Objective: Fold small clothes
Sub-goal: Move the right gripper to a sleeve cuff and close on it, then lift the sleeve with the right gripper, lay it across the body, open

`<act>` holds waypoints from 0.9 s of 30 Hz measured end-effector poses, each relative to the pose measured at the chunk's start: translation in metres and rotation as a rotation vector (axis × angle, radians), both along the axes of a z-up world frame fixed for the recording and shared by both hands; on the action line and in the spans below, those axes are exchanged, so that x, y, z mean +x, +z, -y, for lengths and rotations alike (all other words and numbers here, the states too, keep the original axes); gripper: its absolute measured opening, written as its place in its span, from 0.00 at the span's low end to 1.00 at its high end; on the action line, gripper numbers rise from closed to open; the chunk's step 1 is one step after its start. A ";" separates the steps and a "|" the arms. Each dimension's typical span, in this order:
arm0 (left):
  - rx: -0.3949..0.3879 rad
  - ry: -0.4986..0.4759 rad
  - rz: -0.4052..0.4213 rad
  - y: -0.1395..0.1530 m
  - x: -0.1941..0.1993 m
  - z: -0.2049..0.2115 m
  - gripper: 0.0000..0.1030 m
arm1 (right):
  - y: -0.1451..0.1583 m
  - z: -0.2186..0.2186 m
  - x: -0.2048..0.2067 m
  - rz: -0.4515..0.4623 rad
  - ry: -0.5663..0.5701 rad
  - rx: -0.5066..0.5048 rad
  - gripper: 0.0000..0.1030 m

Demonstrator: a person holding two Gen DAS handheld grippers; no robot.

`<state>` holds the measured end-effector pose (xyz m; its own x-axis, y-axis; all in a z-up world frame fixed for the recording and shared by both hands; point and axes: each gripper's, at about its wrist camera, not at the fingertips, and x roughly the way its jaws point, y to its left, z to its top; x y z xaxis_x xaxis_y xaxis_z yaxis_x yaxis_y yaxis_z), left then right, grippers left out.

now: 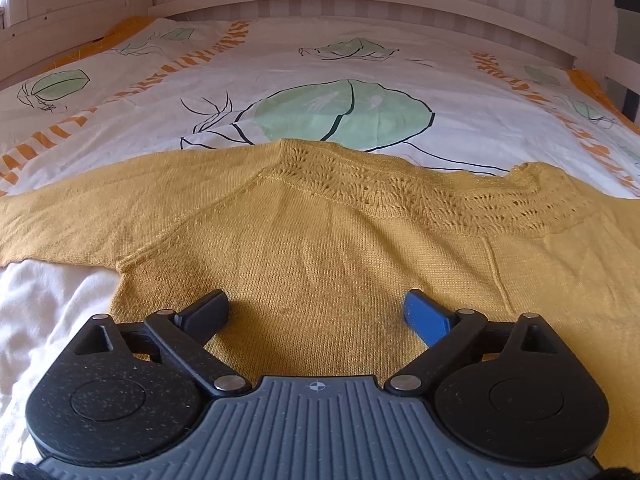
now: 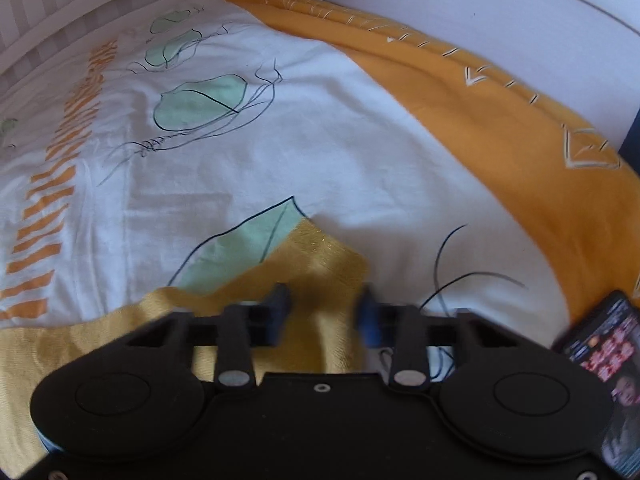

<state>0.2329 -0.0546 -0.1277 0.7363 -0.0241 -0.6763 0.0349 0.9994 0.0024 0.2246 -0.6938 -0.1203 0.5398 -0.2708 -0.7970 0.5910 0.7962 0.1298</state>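
Both spread wide, gripping nothing: left tool (image 1: 316,312) over mustard-yellow knitted sweater (image 1: 320,248), right tool (image 2: 325,306) above its sleeve; leaf-printed white duvet (image 1: 304,56) beneath, printed dark booklet (image 2: 604,356) beside.

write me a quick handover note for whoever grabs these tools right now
Left tool: open, empty, low over the body of the yellow knit sweater.
Right tool: open, empty, over a sweater sleeve end; view is blurred.
Sweater lies spread flat on the leaf-print duvet, sleeves out to the sides.
Done: laid out. Left: every fold; none is visible yet.
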 end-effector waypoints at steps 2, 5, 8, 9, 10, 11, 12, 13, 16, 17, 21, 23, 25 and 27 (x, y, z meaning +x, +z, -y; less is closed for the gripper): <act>-0.002 -0.001 -0.004 0.000 0.001 0.000 0.95 | 0.007 -0.002 -0.003 0.015 -0.018 0.033 0.13; -0.003 -0.002 -0.005 0.000 0.001 0.000 0.95 | 0.032 -0.016 -0.006 0.044 -0.006 0.017 0.13; 0.000 -0.002 -0.008 0.000 0.001 0.000 0.95 | 0.068 -0.037 -0.011 0.125 0.022 0.037 0.13; 0.000 -0.004 -0.010 0.000 0.002 0.000 0.95 | 0.082 -0.047 -0.011 0.154 0.042 0.037 0.13; -0.002 -0.008 -0.015 0.001 0.003 0.000 0.95 | 0.095 -0.058 -0.011 0.180 0.061 0.038 0.13; -0.007 -0.012 -0.022 0.002 0.004 -0.001 0.95 | 0.107 -0.068 -0.011 0.200 0.080 0.043 0.13; -0.016 -0.019 -0.030 0.004 0.005 -0.003 0.94 | 0.121 -0.081 -0.010 0.229 0.107 0.054 0.13; -0.023 -0.029 -0.040 0.007 0.005 -0.005 0.93 | 0.133 -0.094 -0.008 0.254 0.135 0.067 0.13; -0.048 -0.040 -0.059 0.019 0.004 -0.017 0.85 | 0.162 -0.142 0.001 0.304 0.225 0.094 0.13; -0.064 -0.038 -0.054 0.026 0.001 -0.024 0.85 | 0.171 -0.161 0.005 0.320 0.263 0.102 0.13; -0.091 -0.033 -0.011 0.051 -0.007 -0.054 0.85 | 0.192 -0.239 0.024 0.387 0.419 0.167 0.13; -0.089 -0.043 0.005 0.063 -0.008 -0.072 0.85 | 0.194 -0.276 0.035 0.408 0.485 0.208 0.13; -0.076 -0.050 0.009 0.070 -0.007 -0.088 0.85 | 0.191 -0.313 0.046 0.420 0.543 0.248 0.13; -0.061 -0.059 0.010 0.073 -0.003 -0.102 0.85 | 0.185 -0.349 0.056 0.423 0.600 0.271 0.13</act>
<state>0.2298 0.0478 -0.0552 0.7389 -0.1085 -0.6651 0.0942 0.9939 -0.0576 0.2811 -0.3448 0.0646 0.8048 0.3381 -0.4878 -0.0734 0.8723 0.4834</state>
